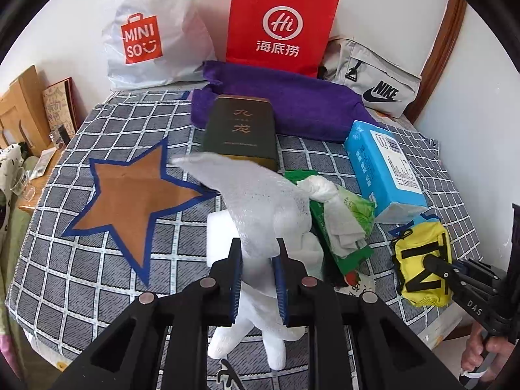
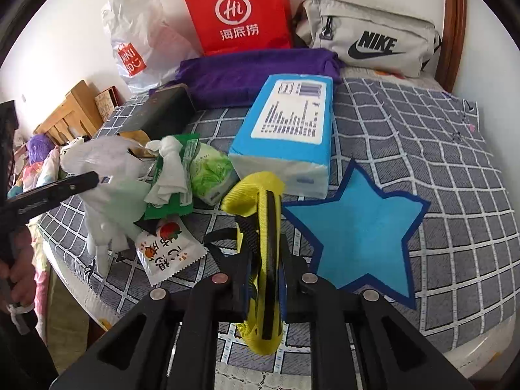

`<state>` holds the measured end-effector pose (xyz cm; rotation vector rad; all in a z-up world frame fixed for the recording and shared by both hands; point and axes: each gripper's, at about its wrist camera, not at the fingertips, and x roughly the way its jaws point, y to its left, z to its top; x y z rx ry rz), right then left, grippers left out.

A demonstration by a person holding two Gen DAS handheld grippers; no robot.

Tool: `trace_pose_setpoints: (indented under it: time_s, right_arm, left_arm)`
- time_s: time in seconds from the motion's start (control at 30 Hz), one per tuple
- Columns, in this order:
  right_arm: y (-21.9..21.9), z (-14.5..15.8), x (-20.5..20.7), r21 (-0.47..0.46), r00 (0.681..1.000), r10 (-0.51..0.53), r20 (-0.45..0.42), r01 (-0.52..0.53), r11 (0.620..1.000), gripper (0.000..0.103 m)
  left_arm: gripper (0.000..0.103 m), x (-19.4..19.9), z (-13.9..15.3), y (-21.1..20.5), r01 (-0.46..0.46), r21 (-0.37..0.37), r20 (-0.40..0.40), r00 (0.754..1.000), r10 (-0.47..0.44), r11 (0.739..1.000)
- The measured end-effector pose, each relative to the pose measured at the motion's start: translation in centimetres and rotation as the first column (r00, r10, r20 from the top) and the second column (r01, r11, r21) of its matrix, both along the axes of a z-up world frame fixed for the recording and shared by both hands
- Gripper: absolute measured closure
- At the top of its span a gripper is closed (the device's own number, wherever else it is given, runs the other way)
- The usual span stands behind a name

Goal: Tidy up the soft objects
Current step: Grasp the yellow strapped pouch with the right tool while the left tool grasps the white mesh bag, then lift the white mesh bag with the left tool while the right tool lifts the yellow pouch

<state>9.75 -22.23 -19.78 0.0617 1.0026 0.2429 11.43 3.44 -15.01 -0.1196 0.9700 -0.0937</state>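
My left gripper (image 1: 258, 253) is shut on a white foam wrap sheet (image 1: 256, 195) and holds it above the checked cloth; it also shows in the right wrist view (image 2: 107, 175). My right gripper (image 2: 265, 250) is shut on a yellow pouch with black lettering (image 2: 260, 201), also seen in the left wrist view (image 1: 422, 256). A brown star (image 1: 136, 195) lies left of the wrap. A blue star (image 2: 357, 227) lies right of the pouch.
A blue tissue pack (image 2: 289, 130), green wipes pack with white tissue (image 1: 341, 221), dark tin (image 1: 240, 130), purple towel (image 1: 286, 100), snack sachet (image 2: 165, 253). Bags at the back: Miniso (image 1: 149, 32), red paper bag (image 1: 279, 22), Nike pouch (image 2: 367, 32).
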Motion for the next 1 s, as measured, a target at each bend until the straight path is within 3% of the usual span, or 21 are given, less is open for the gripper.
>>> trace_pose_setpoints:
  time_s: [0.13,0.23,0.33,0.4,0.5,1.0]
  right_arm:
    - [0.4,-0.5,-0.2,0.003,1.0,0.004,0.001,-0.004,1.0,0.089]
    - [0.4,-0.4,-0.5,0.004,1.0,0.011,0.012,-0.011,1.0,0.09]
    - [0.3,-0.1,-0.5,0.002,1.0,0.009,0.018,-0.009,1.0,0.09]
    - [0.2,0.0,-0.5,-0.003,1.0,0.013,0.022,-0.013,1.0,0.09]
    - [0.1,0.2,-0.3,-0.004,1.0,0.014,0.023,-0.014,1.0,0.09]
    - [0.5,-0.4,1.4,-0.004,0.999,0.046,-0.013,-0.046,0.999,0.09]
  left_arm:
    - [0.08,0.3,-0.7,1.0,-0.021,-0.038,-0.04,0.999,0.02,0.999]
    - [0.068,0.5,-0.7,1.2,-0.037,-0.031,-0.038,0.999,0.036,0.999]
    - [0.046,0.8,-0.7,1.2,-0.044,0.004,-0.041,0.998,0.044,0.999]
    - [0.043,1.1,-0.6,1.2,-0.048,0.029,-0.037,0.998,0.049,0.998]
    - [0.033,1.7,-0.8,1.9,-0.059,0.001,-0.046,0.997,0.059,0.998]
    - [0.033,5.3,-2.0,3.6,-0.136,-0.068,-0.04,0.99,0.134,0.988]
